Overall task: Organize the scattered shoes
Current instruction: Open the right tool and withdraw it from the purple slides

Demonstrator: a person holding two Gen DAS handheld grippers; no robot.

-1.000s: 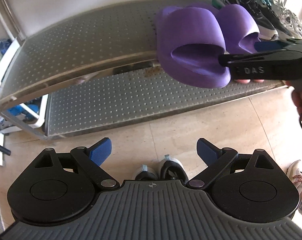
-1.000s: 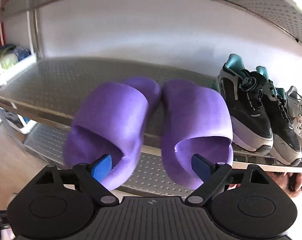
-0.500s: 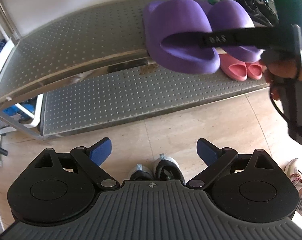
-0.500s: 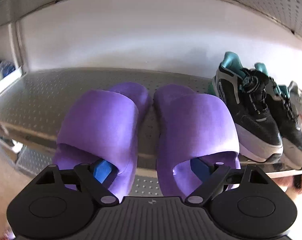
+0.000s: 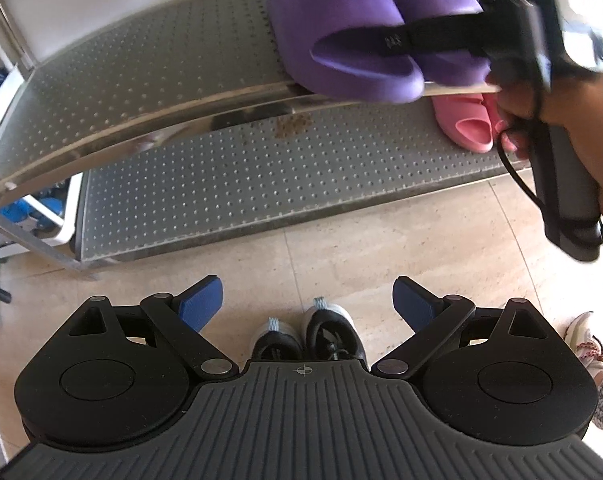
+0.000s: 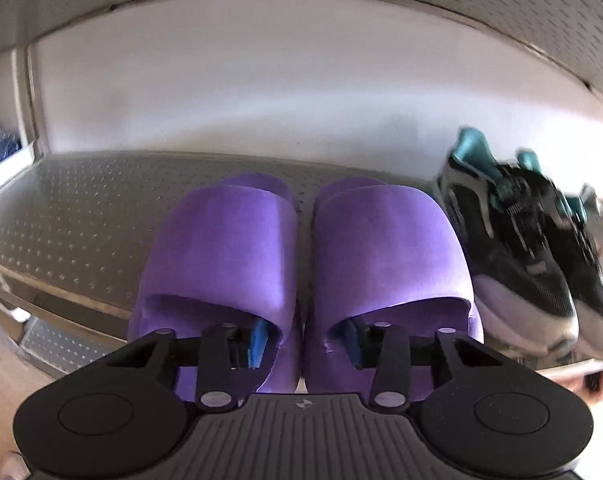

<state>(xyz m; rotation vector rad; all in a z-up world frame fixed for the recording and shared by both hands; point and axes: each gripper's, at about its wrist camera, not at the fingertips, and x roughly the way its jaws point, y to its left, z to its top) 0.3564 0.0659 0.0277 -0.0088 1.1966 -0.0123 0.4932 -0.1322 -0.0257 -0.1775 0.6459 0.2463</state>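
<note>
Two purple slides [image 6: 301, 256] lie side by side on the upper shelf [image 6: 81, 208] of a metal shoe rack, heels over its front edge. My right gripper [image 6: 305, 342] has one blue finger inside each slide opening, closed inward and pinching their two inner walls together. In the left wrist view the slides [image 5: 365, 40] sit at the top right with the right gripper [image 5: 433, 38] reaching into them. My left gripper [image 5: 307, 304] is open and empty above the floor, over a pair of black sneakers [image 5: 307, 340].
Black and teal sneakers [image 6: 529, 248] stand right of the slides on the same shelf. Pink slides [image 5: 469, 126] sit on the lower shelf [image 5: 261, 176]. A white shoe [image 5: 585, 340] lies on the tiled floor at right. Rack leg and clutter at left [image 5: 33, 208].
The right gripper pushed forward into the slide openings and its fingers closed inward on the slides' inner walls. The slides sit further onto the shelf. The left gripper stayed open, nearly still.
</note>
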